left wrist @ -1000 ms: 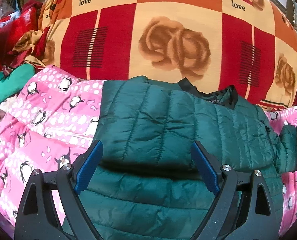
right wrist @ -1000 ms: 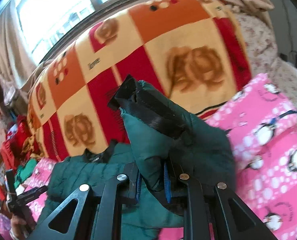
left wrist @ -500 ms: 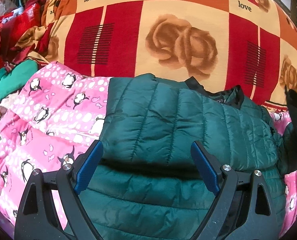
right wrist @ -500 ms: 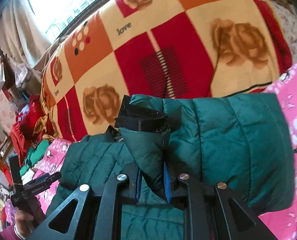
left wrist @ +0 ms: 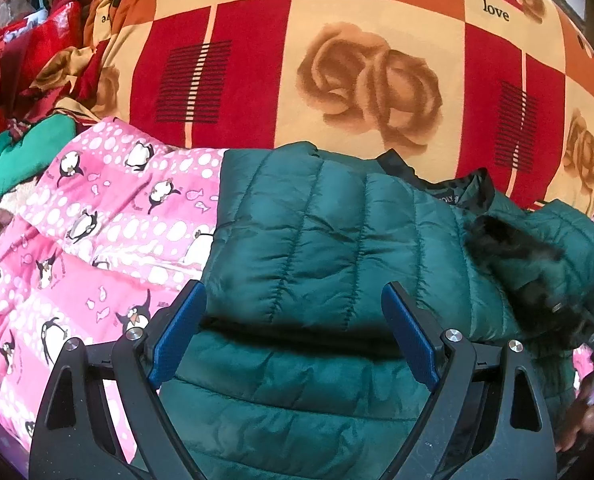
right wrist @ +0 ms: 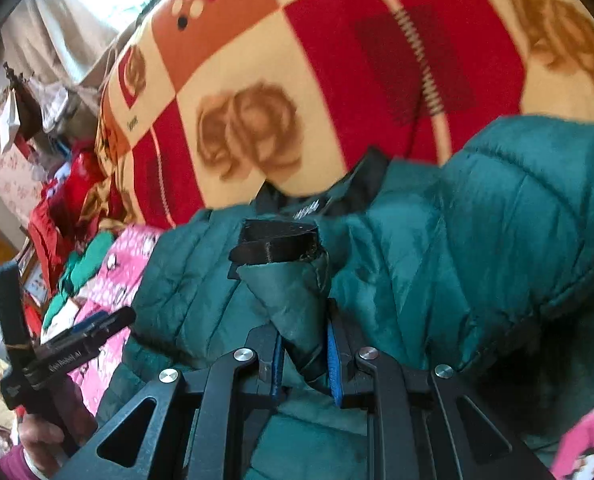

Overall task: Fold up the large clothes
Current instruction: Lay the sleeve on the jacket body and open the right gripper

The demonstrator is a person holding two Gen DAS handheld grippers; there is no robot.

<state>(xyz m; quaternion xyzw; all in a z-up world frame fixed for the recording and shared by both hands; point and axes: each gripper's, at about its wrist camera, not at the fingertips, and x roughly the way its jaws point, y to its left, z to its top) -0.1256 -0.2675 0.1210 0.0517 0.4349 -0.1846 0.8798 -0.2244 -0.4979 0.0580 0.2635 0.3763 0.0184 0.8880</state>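
Left gripper (left wrist: 293,336): yours, jaws wide, empty, above the jacket (left wrist: 317,240), which lies flat on the bed (left wrist: 97,216), collar at the far edge.
Right gripper (right wrist: 305,354): clamped on the sleeve (right wrist: 297,292), crossing leftward over the body; lay it there.

Black gripper frames (left wrist: 293,340), blue-padded fingers (left wrist: 177,332), silver screws (right wrist: 244,354), magenta sleeve cuff (right wrist: 15,466)

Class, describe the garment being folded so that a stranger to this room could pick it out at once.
Find the big red-and-orange rose blanket; below it lies a pink penguin quilt. On that quilt is the jacket, the only dark green, quilted, puffy piece, with a black collar.
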